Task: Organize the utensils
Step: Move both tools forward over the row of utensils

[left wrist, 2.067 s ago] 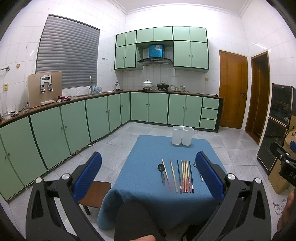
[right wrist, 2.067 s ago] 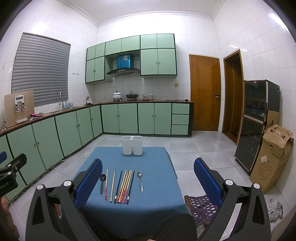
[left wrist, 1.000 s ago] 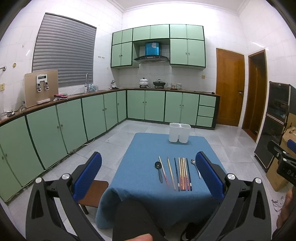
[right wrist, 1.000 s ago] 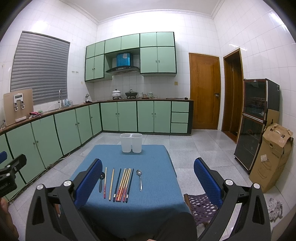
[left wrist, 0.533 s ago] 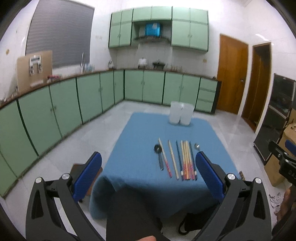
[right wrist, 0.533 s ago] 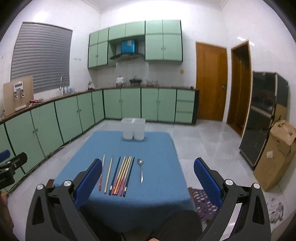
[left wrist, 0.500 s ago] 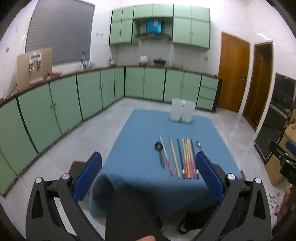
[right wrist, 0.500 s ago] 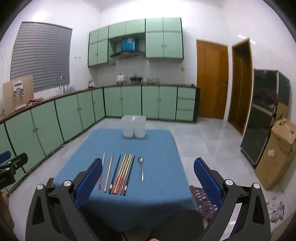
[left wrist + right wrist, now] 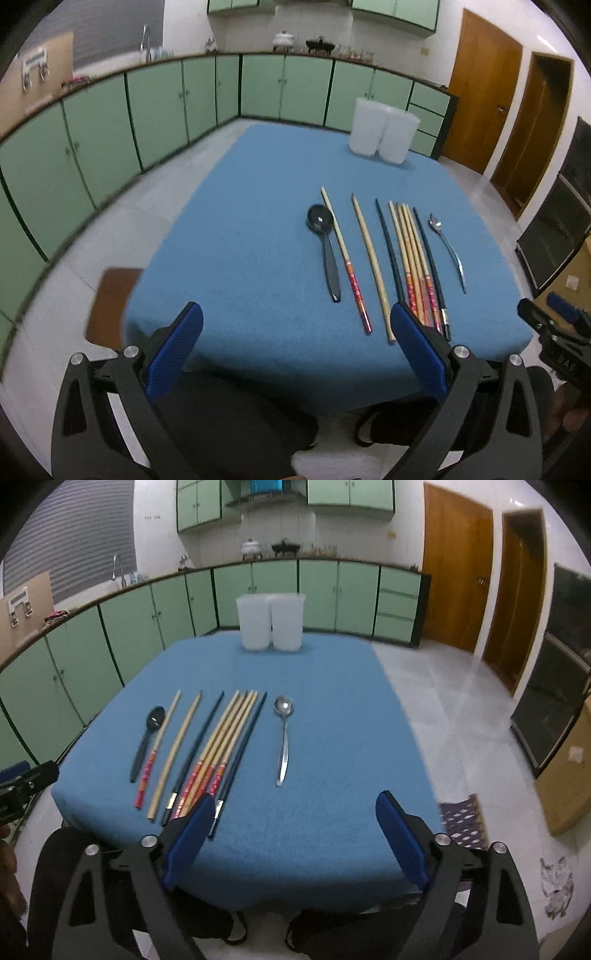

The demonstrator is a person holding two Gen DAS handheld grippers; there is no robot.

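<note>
I hold both grippers at the near edge of the counter (image 9: pixel 332 686), above the blue cloth. The left gripper (image 9: pixel 295 328) is released, jaws spread wide with nothing between them; the right gripper (image 9: pixel 295 816) is likewise released and empty.

The utensils lie in one parallel row, handles toward me, so each presents a free end to a gripper coming from this edge. From left to right: a black spoon (image 9: pixel 146 738), the chopsticks (image 9: pixel 218 749), some bunched and touching, others lying singly, and a metal spoon (image 9: pixel 283 734) set apart at the right.

The two-compartment white holder (image 9: pixel 271 622) stands upright at the far edge, well apart from the row. I judge sorting has not begun. The metal spoon lies ahead of the right gripper and looks the simplest first pick.
</note>
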